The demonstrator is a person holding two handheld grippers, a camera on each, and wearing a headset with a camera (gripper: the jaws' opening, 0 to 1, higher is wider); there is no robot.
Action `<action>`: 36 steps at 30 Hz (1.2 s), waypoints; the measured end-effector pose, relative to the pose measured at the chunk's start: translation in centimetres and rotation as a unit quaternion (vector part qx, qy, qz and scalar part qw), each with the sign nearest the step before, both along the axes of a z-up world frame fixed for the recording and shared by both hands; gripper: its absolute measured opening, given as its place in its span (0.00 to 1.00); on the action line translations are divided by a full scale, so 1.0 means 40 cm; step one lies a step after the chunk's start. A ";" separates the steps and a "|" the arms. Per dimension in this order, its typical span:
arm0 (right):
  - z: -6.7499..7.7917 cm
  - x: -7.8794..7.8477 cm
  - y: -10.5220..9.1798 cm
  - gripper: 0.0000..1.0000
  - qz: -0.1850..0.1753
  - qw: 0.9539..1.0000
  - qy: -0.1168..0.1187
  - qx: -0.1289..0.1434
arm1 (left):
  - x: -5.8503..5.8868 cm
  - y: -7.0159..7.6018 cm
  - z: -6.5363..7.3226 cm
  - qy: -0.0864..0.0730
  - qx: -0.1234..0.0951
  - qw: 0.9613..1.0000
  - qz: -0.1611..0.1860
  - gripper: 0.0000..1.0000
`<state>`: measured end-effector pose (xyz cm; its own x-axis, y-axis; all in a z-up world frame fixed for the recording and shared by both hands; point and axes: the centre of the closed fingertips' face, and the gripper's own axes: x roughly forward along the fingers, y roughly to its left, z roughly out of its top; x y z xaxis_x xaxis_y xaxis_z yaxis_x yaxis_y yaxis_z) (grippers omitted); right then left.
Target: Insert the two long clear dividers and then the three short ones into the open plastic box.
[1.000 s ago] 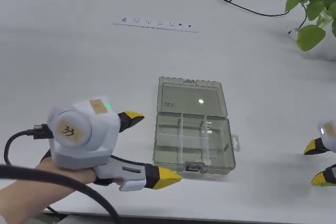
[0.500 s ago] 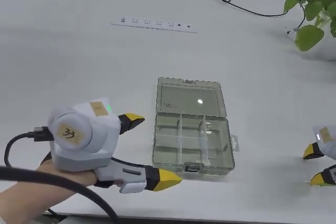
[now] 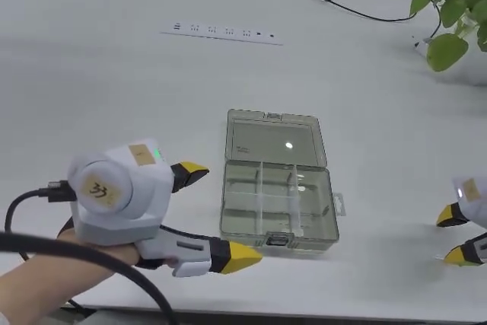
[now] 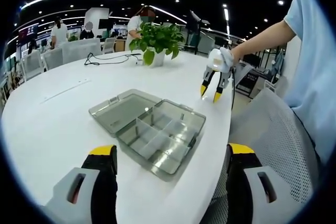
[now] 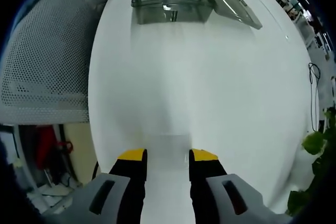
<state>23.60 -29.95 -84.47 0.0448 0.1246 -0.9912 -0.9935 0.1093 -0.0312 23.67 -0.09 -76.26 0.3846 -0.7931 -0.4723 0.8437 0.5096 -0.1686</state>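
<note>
The box [image 3: 278, 207] sits on the table [image 3: 114, 89] with its lid up. The dividers [image 3: 259, 188] all look in, so the job seems done. The left gripper [image 3: 219, 215] and right gripper [image 3: 453, 235] have jaws apart and hold nothing.

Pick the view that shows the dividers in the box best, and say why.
The head view: it looks down into the box, so the dividers read as a grid. The left gripper view shows them at a slant. The right gripper view has the box far off, with the dividers blurred.
</note>
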 end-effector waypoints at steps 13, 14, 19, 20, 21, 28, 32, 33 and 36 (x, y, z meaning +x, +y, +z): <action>0.070 0.052 0.125 0.32 0.011 0.997 -0.052 0.050 | 0.000 -0.010 -0.004 0.011 -0.007 1.000 0.002 0.85; 0.078 0.057 0.137 0.32 0.015 0.997 -0.058 0.054 | 0.000 -0.012 -0.004 0.011 -0.007 1.000 0.001 0.85; 0.125 0.079 0.212 0.32 0.030 0.992 -0.090 0.083 | 0.001 -0.030 0.001 0.019 -0.020 1.000 0.004 0.84; 0.138 0.082 0.233 0.32 0.037 0.991 -0.097 0.089 | 0.003 -0.033 0.001 0.021 -0.022 1.000 0.005 0.84; 0.147 0.086 0.248 0.32 0.043 0.989 -0.103 0.096 | 0.006 -0.039 0.002 0.024 -0.024 0.999 0.006 0.82; 0.184 0.114 0.338 0.32 0.069 0.980 -0.134 0.128 | 0.034 -0.077 0.023 0.051 -0.062 0.996 0.023 0.75; 0.217 0.117 0.403 0.32 0.085 0.973 -0.154 0.152 | 0.048 -0.100 0.035 0.077 -0.088 0.993 0.033 0.73; 0.228 0.116 0.422 0.32 0.089 0.971 -0.160 0.157 | 0.052 -0.105 0.037 0.085 -0.095 0.991 0.038 0.71; 0.251 0.119 0.463 0.32 0.096 0.964 -0.178 0.174 | 0.058 -0.129 0.054 0.116 -0.134 0.983 0.043 0.63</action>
<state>28.37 -11.41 -74.42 0.3176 0.4869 -0.8137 -0.9293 -0.0107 -0.3691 25.98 -5.25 -74.11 0.3622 -0.8704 -0.3335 0.7230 0.4882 -0.4888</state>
